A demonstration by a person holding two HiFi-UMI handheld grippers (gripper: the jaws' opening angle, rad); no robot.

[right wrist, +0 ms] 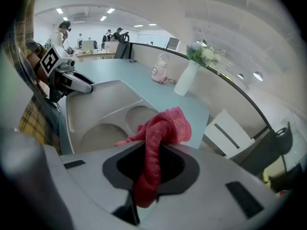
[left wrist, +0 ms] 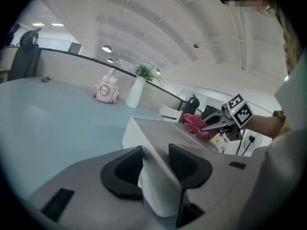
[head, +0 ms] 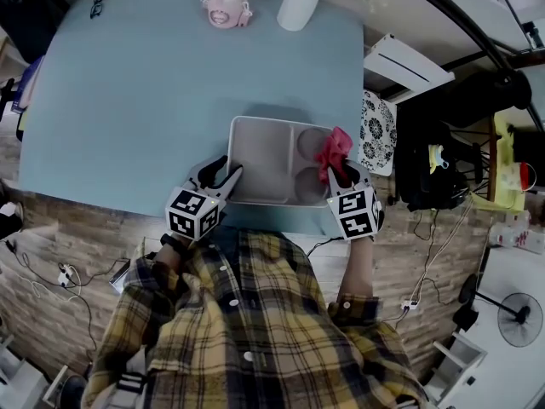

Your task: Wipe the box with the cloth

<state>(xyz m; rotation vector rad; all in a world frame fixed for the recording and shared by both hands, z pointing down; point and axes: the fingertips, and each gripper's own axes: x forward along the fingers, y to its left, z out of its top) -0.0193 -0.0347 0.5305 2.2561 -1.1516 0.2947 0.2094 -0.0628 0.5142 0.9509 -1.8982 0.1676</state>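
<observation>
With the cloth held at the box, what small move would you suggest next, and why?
Probably lower the right gripper so the cloth presses into the near round compartment, then sweep. The cloth bunches over the right side of the box, and the left gripper clamps its rim, steadying it.

Shows a pale blue table (head: 128, 100) on a wood-plank floor (head: 68, 228). At the table's far edge, carries a white vase (head: 298, 7) of flowers, a pink toy (head: 228, 7) and spectacles (head: 98, 4). Right of the table, a white unit (head: 407, 65) and a standing fan (head: 519, 320). Beyond the table, lit by ceiling lights (right wrist: 108, 11).
</observation>
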